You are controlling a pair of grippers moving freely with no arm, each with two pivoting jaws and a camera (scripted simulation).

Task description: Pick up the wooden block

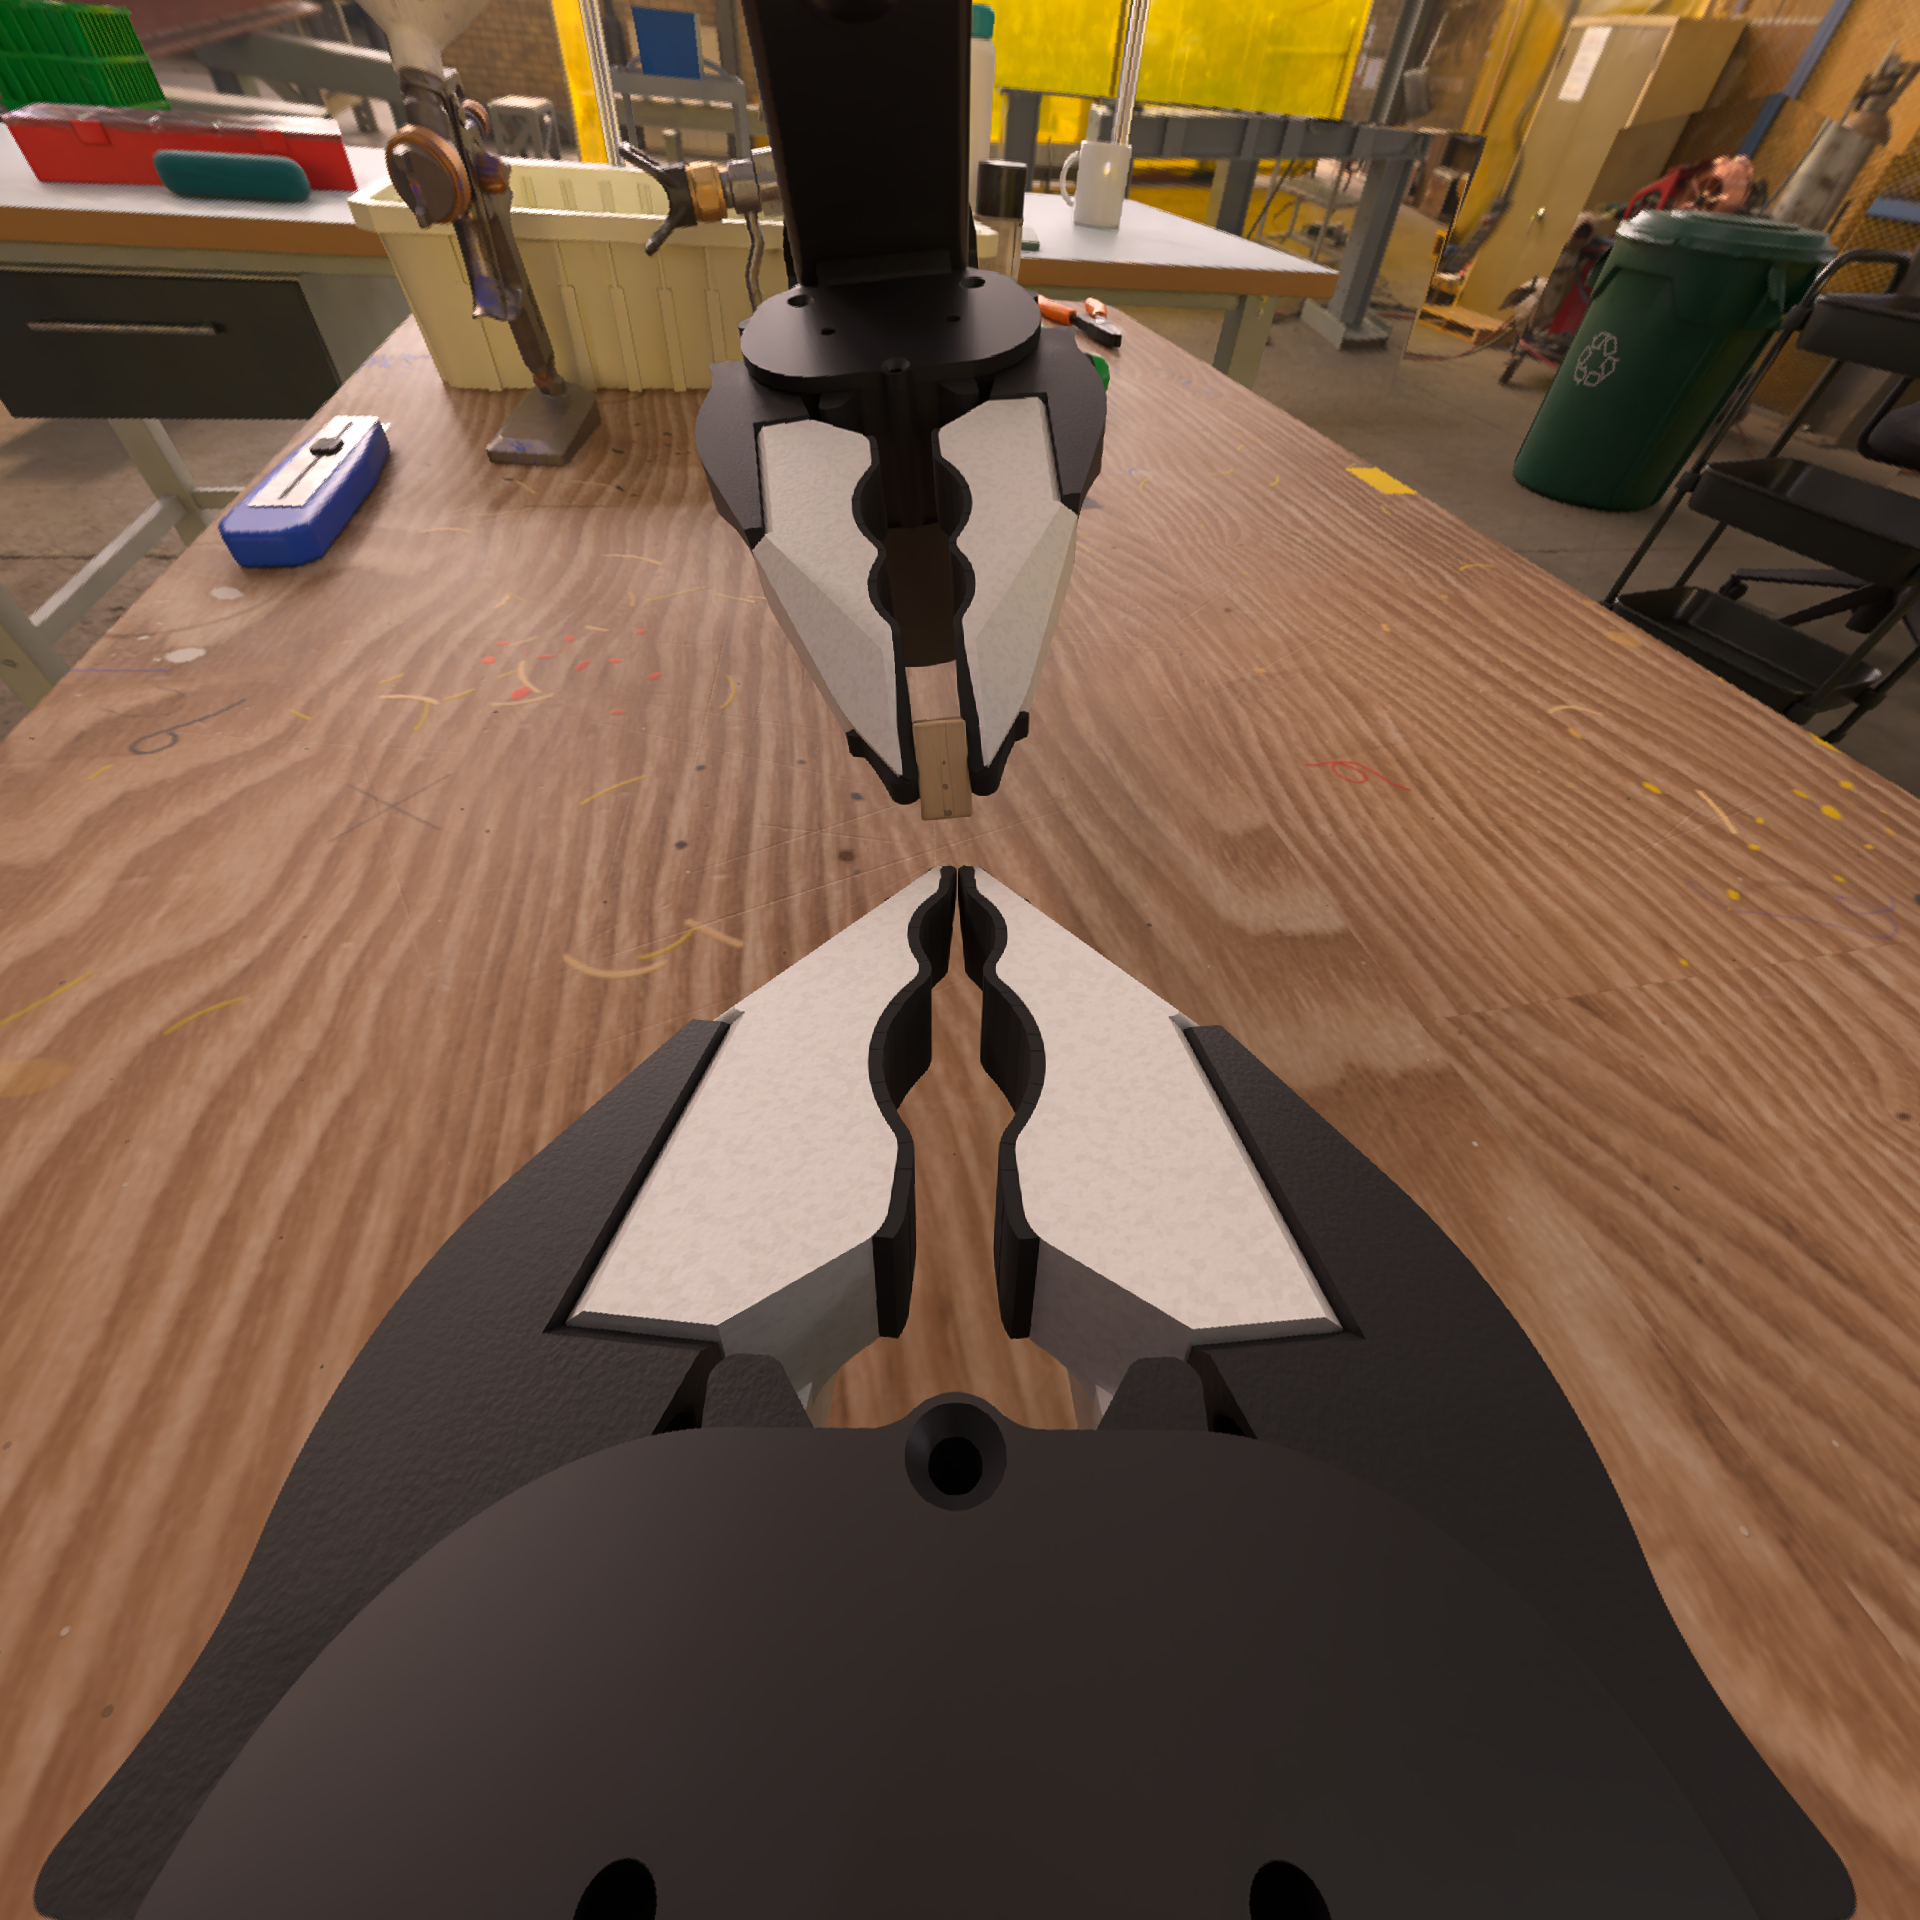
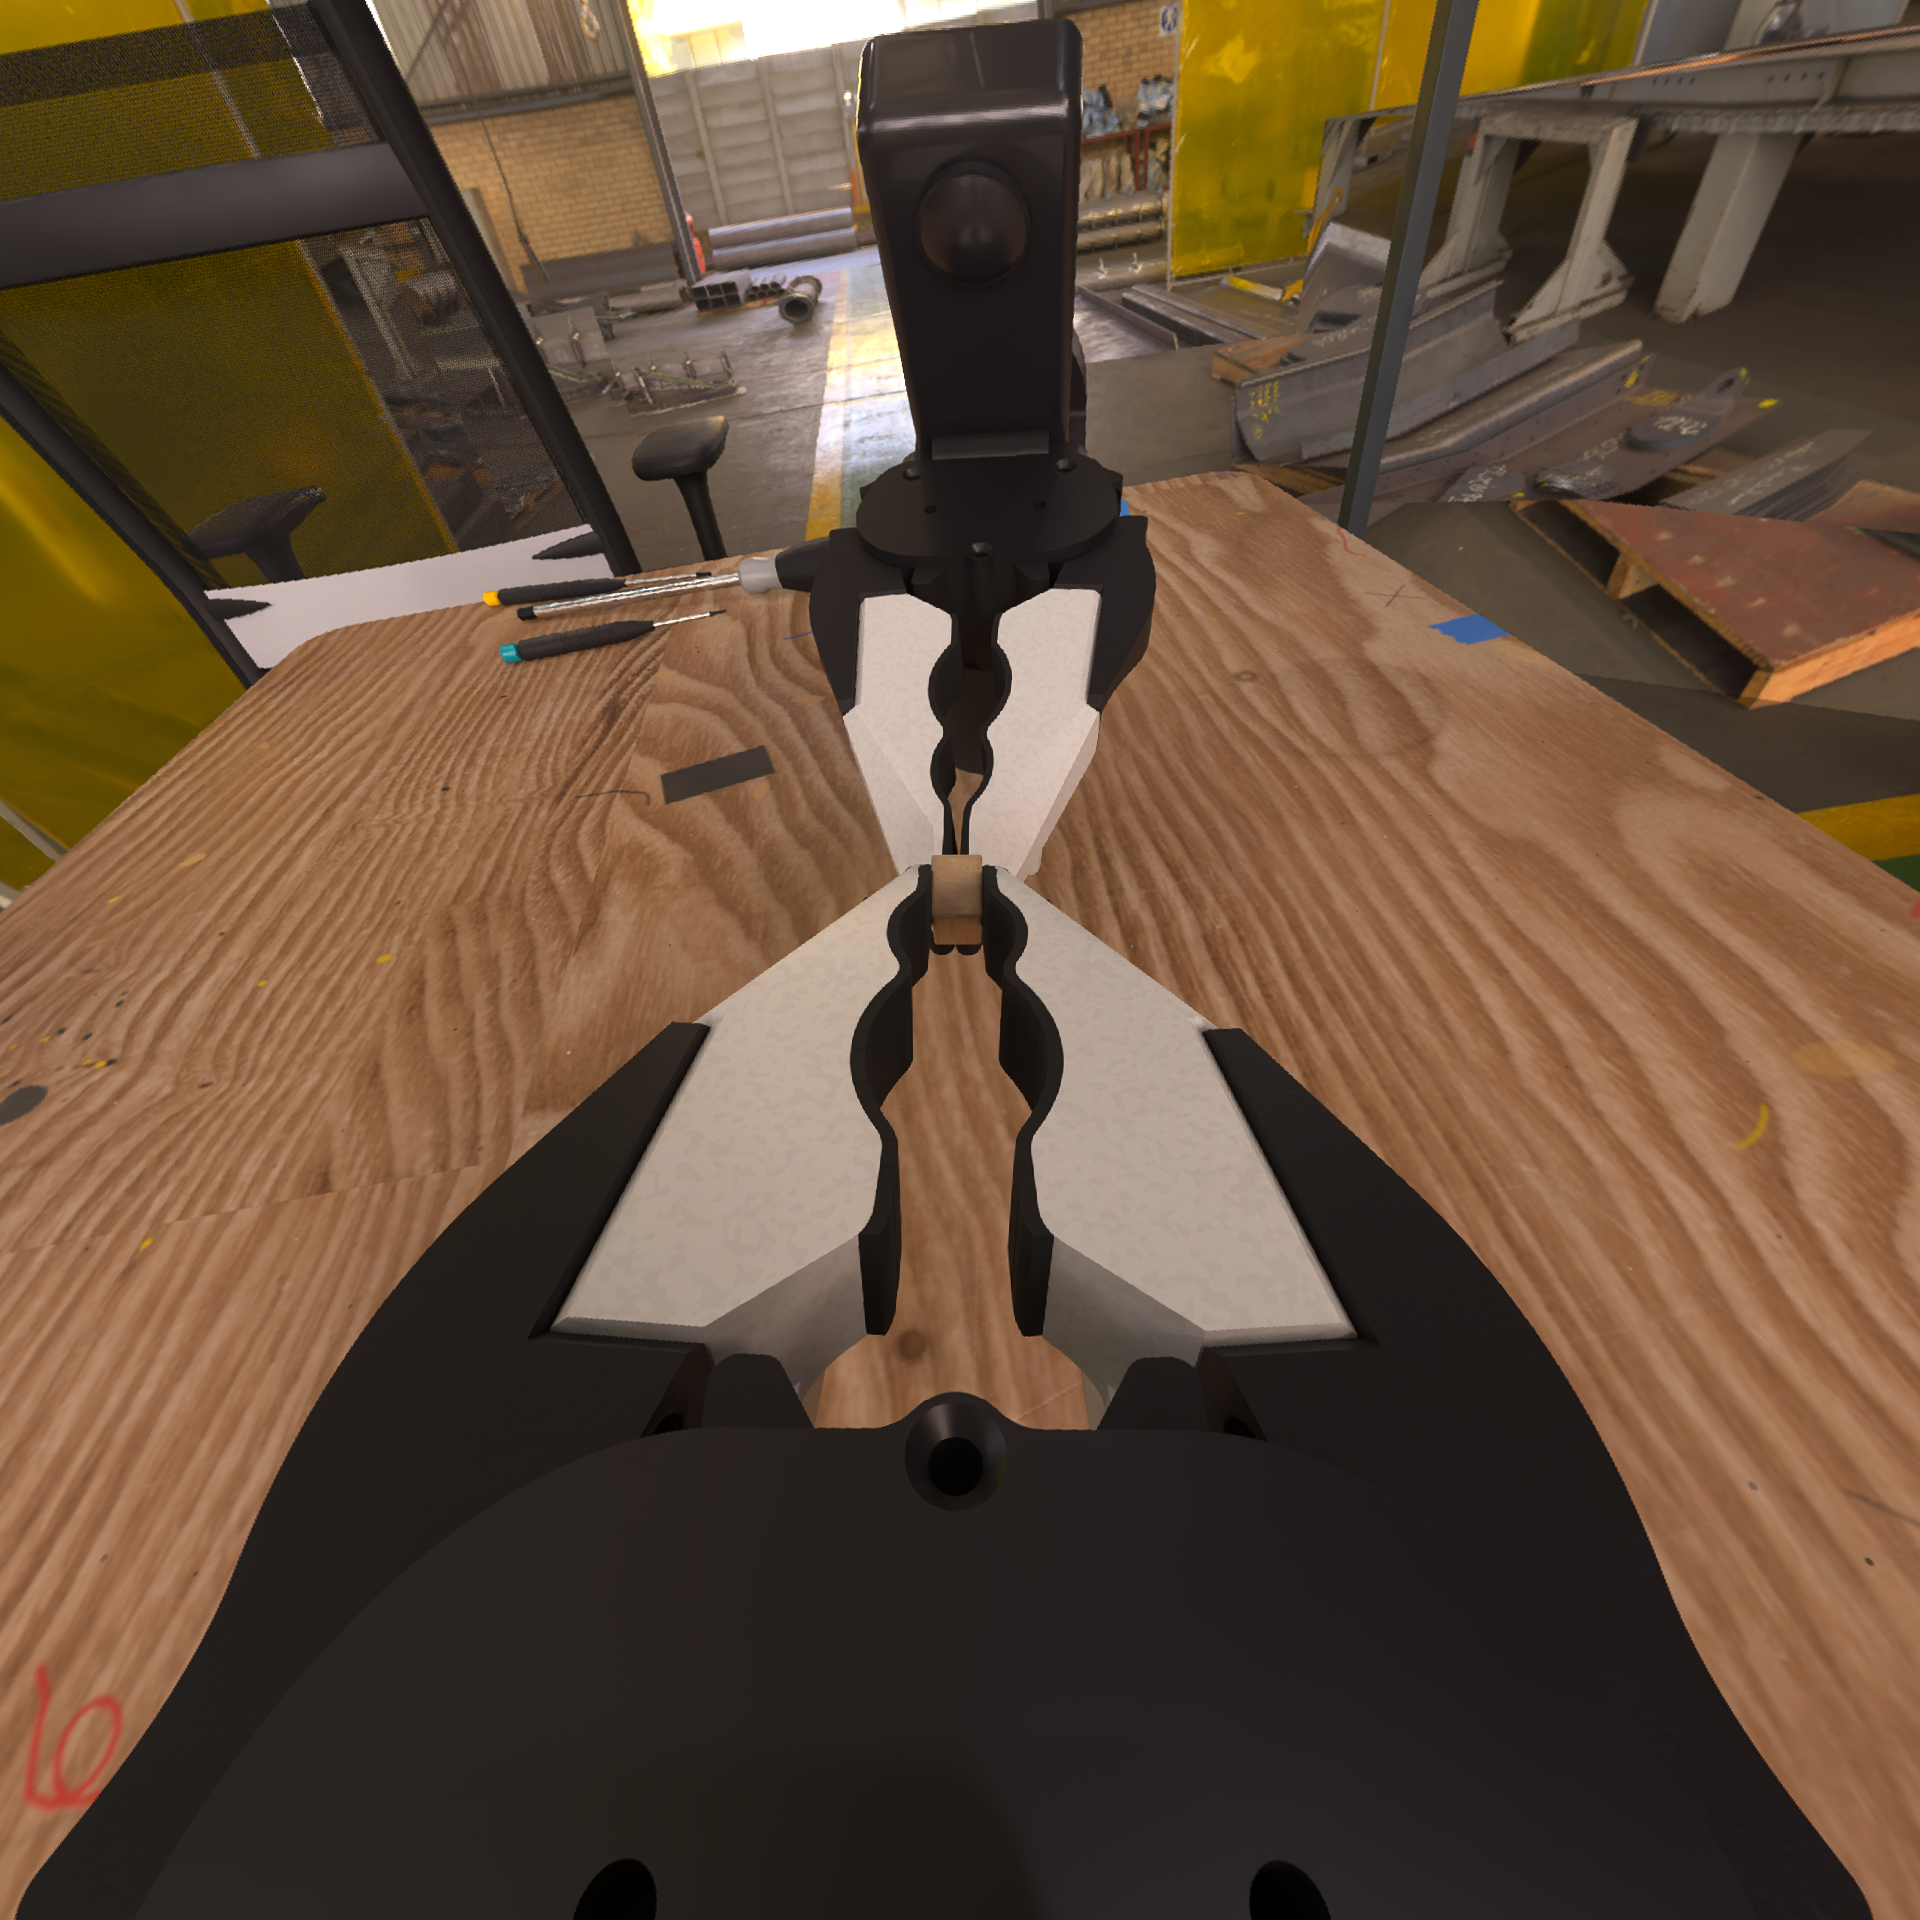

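The wooden block is small and pale, and my right gripper is shut on it at the fingertips, above the plywood table. In the left wrist view the right gripper faces me with the block between its tips, a little above the table. My left gripper is shut and empty, its tips just short of the block. In the right wrist view the left gripper shows right behind the block.
A blue box cutter, a cream bin and a spray gun on a stand lie at the far left of the table. Screwdrivers and a dark strip lie at the other end. A green bin stands off the table.
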